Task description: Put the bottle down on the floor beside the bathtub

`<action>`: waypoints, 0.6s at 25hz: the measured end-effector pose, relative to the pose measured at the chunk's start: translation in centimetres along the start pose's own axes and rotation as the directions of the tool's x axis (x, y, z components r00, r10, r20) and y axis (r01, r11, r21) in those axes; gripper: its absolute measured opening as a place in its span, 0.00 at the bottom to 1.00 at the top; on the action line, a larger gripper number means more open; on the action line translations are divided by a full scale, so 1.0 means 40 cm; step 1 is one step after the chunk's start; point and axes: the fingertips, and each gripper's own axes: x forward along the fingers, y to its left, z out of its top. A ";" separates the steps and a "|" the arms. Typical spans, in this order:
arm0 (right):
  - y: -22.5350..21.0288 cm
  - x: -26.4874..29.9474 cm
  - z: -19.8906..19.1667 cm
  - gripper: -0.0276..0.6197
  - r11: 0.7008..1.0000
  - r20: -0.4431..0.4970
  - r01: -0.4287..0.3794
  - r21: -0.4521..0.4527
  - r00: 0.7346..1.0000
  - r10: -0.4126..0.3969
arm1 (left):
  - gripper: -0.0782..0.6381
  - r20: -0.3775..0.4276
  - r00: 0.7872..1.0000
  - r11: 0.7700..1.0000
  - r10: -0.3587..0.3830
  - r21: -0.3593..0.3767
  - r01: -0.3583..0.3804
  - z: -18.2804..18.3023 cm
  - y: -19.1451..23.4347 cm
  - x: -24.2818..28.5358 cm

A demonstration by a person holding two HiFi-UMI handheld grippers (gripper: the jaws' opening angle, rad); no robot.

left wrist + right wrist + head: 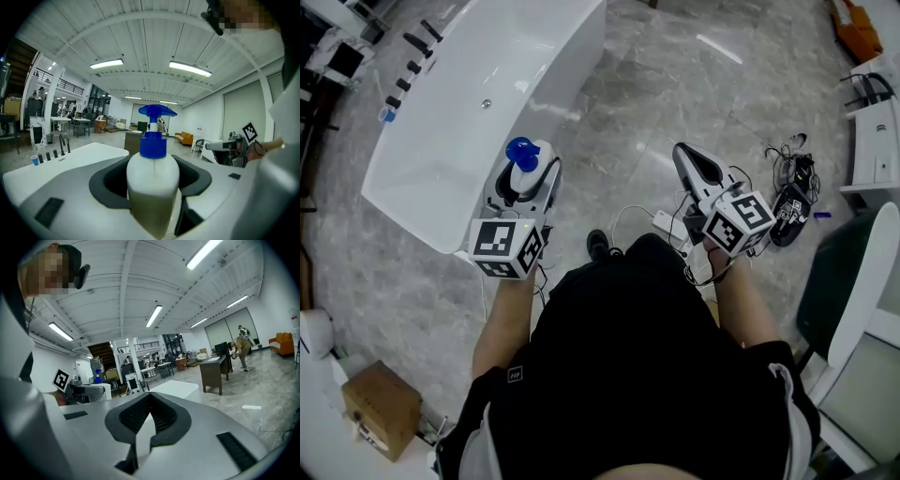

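Note:
A white pump bottle (525,173) with a blue pump head stands upright between the jaws of my left gripper (532,180), which is shut on its body. In the left gripper view the bottle (152,173) fills the middle, with yellowish liquid in its lower part. The bottle hangs over the near end of the white bathtub (469,84), close to its rim. My right gripper (682,152) is held out over the grey marble floor (675,84) to the right of the tub. Its jaws meet at the tip, shut and empty (150,397).
Black taps (417,47) line the tub's far rim. A white power strip with cables (661,222) lies on the floor by my feet, and black gear with cords (792,202) lies further right. A cardboard box (380,408) sits bottom left and a white cabinet (877,141) stands at the right.

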 end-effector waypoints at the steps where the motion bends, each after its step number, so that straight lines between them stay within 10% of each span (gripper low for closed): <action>1: -0.004 0.016 -0.002 0.09 1.000 -0.006 0.006 0.010 1.000 -0.006 | 0.49 -0.004 1.000 1.000 -0.003 -0.004 0.003 -0.001 0.012 0.011; 15: -0.207 0.181 0.059 0.09 0.999 0.002 0.013 0.049 1.000 -0.013 | 0.49 -0.052 0.998 1.000 -0.022 -0.020 0.021 0.019 0.073 0.271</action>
